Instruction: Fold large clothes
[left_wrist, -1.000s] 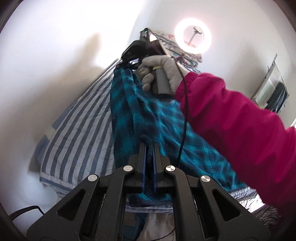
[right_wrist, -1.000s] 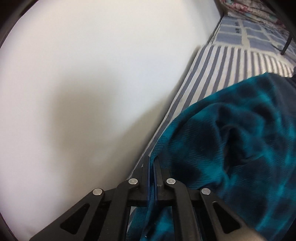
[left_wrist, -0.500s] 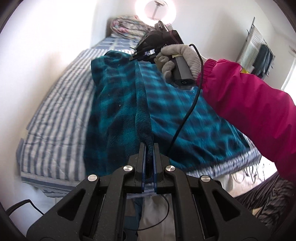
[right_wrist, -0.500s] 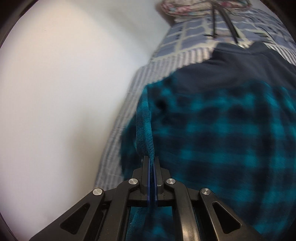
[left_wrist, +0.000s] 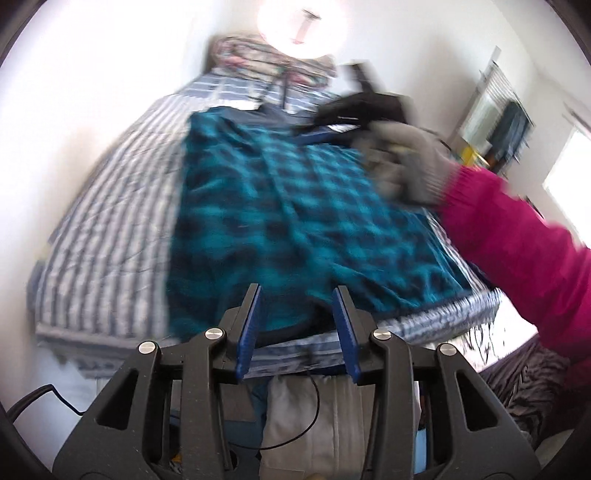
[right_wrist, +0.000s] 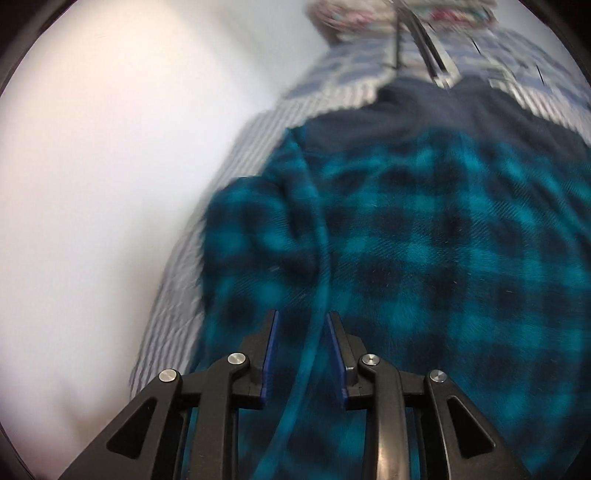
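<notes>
1. Left wrist view: the left gripper (left_wrist: 297, 295) has its two black fingers with blue pads (left_wrist: 248, 328) standing apart, having just been opening; nothing is pinched between them, and the near hem of the teal-and-navy checked fleece garment (left_wrist: 295, 206) shows in the gap beyond. The garment lies spread along the blue-and-white striped bed cover (left_wrist: 110, 236), with a raised fold ridge running lengthwise down its middle. To the right, a grey-gloved hand (left_wrist: 410, 166) at the end of a magenta sleeve (left_wrist: 517, 254) holds the right gripper (left_wrist: 354, 110) above the garment's far right part; it is blurred, so how its fingers stand cannot be told here. A bright ring lamp (left_wrist: 303, 26) glows at the head of the bed.

2. Right wrist view: the right gripper (right_wrist: 301, 321) has its blue-padded fingers (right_wrist: 269, 350) parted, having just been opening. A narrow teal edge of the garment (right_wrist: 424, 258) runs through the gap between them without either pad pressing on it. The garment covers the bed cover (right_wrist: 177, 288) beside a white wall (right_wrist: 110, 184).
</notes>
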